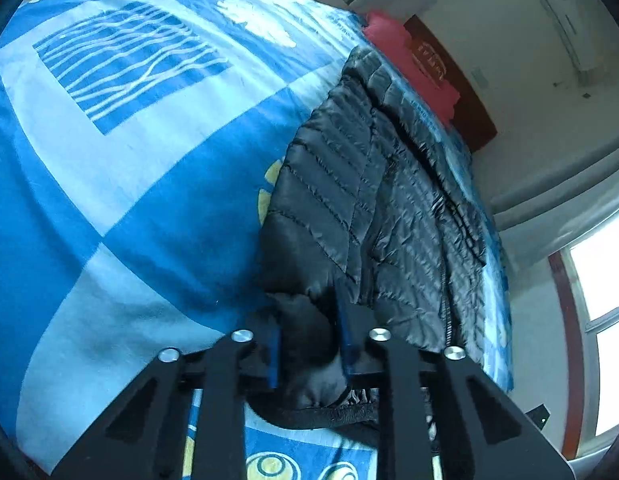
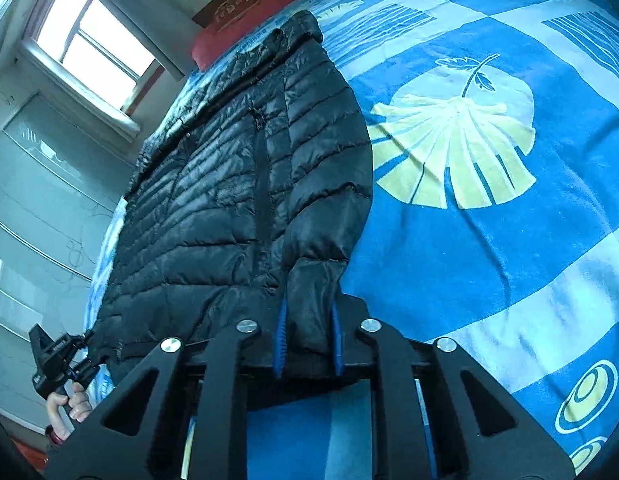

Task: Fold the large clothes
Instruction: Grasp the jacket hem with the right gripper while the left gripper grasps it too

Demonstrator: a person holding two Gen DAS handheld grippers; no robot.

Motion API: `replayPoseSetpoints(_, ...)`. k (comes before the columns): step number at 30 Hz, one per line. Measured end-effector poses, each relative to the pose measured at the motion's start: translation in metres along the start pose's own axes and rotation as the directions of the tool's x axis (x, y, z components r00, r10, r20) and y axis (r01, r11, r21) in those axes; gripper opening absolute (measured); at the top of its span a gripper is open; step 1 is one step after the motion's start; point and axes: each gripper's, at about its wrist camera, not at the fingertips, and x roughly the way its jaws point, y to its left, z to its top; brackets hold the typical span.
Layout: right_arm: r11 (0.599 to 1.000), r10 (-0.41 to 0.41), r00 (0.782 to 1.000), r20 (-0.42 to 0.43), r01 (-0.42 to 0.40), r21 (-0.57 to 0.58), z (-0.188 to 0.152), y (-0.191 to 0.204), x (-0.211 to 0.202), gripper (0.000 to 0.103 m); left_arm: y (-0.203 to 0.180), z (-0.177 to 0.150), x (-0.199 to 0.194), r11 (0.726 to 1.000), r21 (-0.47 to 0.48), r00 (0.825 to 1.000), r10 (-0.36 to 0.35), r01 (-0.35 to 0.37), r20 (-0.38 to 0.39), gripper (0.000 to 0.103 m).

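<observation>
Black quilted down jacket [image 2: 237, 184], lying lengthwise on a bed covered with a blue patterned bedspread [image 2: 489, 248], near the bed's edge on the window [image 2: 89, 40] side; a red pillow [image 2: 245, 12] lies beyond its far end. The near end of the jacket faces the viewer, with both grips placed on it. Left hand-held gripper [image 1: 309, 344]: jaws nearly closed, blue pads pressing a bunched fold of the black fabric at the near corner. Right hand-held gripper [image 2: 309, 336]: jaws likewise nearly closed, pads clamping the smooth unquilted band of fabric at the other near corner. In the right wrist view the person's left hand [image 2: 67, 404] appears at lower left, holding its tool against the jacket's edge. Handling, as a judgement: the garment looks light, soft and puffy, with a glossy shell likely to slip between pads; it will sag and spring back when folded. The stitched near edge and its corners offer the firmest purchase, since the quilted panels compress and slide.
</observation>
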Motion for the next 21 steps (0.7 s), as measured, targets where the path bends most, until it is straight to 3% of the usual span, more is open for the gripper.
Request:
replayPoseSetpoints(6,0.997,0.079,0.995,0.053,-0.080,0.017,0.007,0.008,-0.024,0.012,-0.018,0.008,-0.025,0.997,0.030,0.996,-0.072,0.071,0.055,0.014)
replayPoseSetpoints(21,0.963,0.266,0.953,0.142,-0.270,0.013,0.028,0.040,-0.076,0.010,-0.061,0.023,-0.077,0.974,0.090,0.967,-0.217,0.206,0.132,0.009)
